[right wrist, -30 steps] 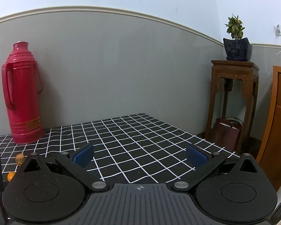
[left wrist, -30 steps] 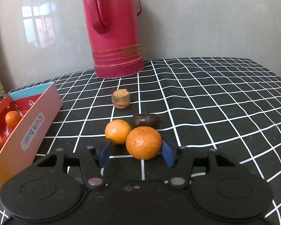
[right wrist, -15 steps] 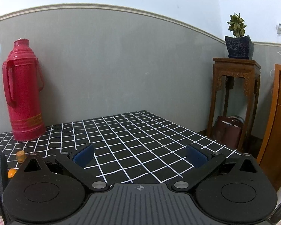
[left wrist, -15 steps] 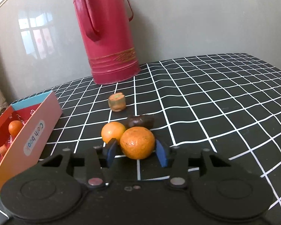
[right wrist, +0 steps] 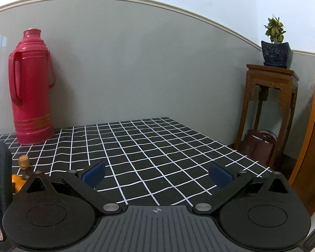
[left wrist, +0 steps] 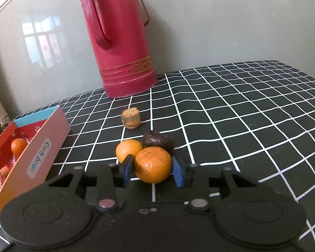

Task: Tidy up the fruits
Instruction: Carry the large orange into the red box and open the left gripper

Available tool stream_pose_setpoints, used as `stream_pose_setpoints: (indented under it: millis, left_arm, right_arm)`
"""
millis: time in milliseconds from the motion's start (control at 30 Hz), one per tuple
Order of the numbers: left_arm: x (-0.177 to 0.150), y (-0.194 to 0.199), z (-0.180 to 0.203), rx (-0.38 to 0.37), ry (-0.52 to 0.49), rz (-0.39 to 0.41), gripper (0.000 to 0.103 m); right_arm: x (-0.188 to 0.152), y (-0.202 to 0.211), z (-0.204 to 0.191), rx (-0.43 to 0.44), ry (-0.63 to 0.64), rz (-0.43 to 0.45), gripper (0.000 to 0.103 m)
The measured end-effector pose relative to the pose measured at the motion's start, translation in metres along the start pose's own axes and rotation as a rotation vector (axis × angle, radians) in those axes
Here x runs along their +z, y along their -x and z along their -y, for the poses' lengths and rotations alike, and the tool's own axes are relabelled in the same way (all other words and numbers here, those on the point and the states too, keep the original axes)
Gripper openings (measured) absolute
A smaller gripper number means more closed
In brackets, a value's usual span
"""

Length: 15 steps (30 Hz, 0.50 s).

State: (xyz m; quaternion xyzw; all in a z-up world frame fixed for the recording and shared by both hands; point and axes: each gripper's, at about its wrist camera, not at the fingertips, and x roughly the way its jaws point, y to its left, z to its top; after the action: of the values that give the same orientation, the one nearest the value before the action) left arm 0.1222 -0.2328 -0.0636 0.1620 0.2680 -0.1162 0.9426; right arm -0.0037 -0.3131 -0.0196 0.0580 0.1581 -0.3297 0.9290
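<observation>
In the left wrist view my left gripper (left wrist: 152, 171) is shut on a large orange tangerine (left wrist: 153, 165), its blue pads pressing both sides. A smaller orange (left wrist: 128, 150) lies just behind it to the left, a dark brown fruit (left wrist: 158, 141) behind it, and a brownish-green cut fruit piece (left wrist: 130, 118) farther back. An open pink-and-red box (left wrist: 26, 159) at the left holds several small orange fruits (left wrist: 18, 146). In the right wrist view my right gripper (right wrist: 156, 173) is open and empty above the tablecloth.
A tall red thermos (left wrist: 120, 42) stands at the back by the grey wall, also in the right wrist view (right wrist: 30, 88). The black grid tablecloth (left wrist: 241, 113) stretches right. Beyond the table's right edge stand a wooden plant stand (right wrist: 268, 105) and a cabinet (right wrist: 313, 147).
My left gripper's pads closed in from either side of the large tangerine until they gripped it. The right gripper stayed open and shifted only slightly.
</observation>
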Motion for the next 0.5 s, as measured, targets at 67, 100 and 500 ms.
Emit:
stream_pose_setpoints:
  millis: [67,100,500]
  left_arm:
    - [0.0,0.001,-0.001,-0.003,0.009,0.001,0.028]
    - [-0.001,0.002,-0.002,-0.006,0.012,0.0,0.028]
    - [0.006,0.029,-0.052,0.062,0.062,0.095,0.028]
  right_arm:
    - [-0.001,0.0,-0.003,0.003,0.006,0.0,0.103]
    - [-0.001,0.0,-0.004,0.006,0.009,0.0,0.103]
    - [0.002,0.005,-0.016,0.048,-0.006,0.01,0.103]
